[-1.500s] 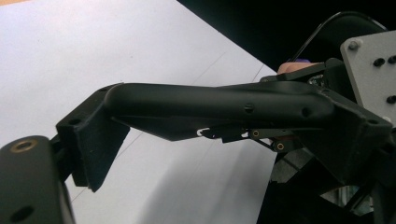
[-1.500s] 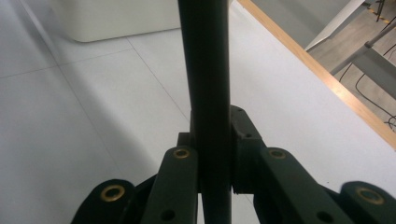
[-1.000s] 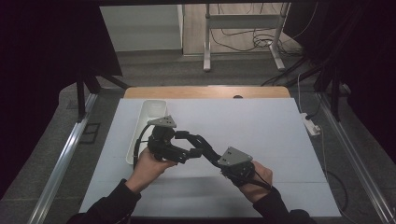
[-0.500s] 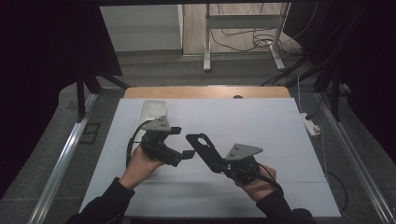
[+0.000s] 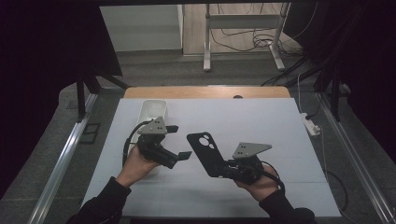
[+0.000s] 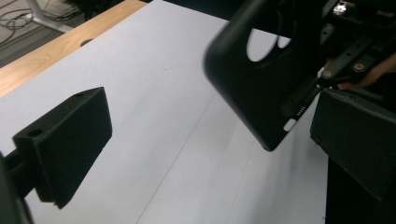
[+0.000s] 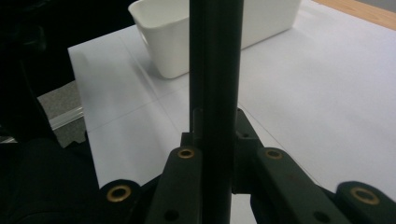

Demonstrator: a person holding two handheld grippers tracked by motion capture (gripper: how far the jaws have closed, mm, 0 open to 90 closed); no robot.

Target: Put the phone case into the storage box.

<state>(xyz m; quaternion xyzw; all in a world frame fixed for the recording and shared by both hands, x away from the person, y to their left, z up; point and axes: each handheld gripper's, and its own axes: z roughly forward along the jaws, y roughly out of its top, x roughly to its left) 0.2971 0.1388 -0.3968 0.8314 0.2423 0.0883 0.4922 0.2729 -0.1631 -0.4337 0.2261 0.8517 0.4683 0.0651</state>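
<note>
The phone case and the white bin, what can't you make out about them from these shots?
- Phone case: its inside face; the right gripper view shows it edge-on, the other views one face.
- White bin: its contents; the left gripper covers much of it in the high view, and the frame edge cuts its top in the right gripper view.

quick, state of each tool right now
left tool: open, holding nothing.
right tool: shut on the black phone case, held above the table.
</note>
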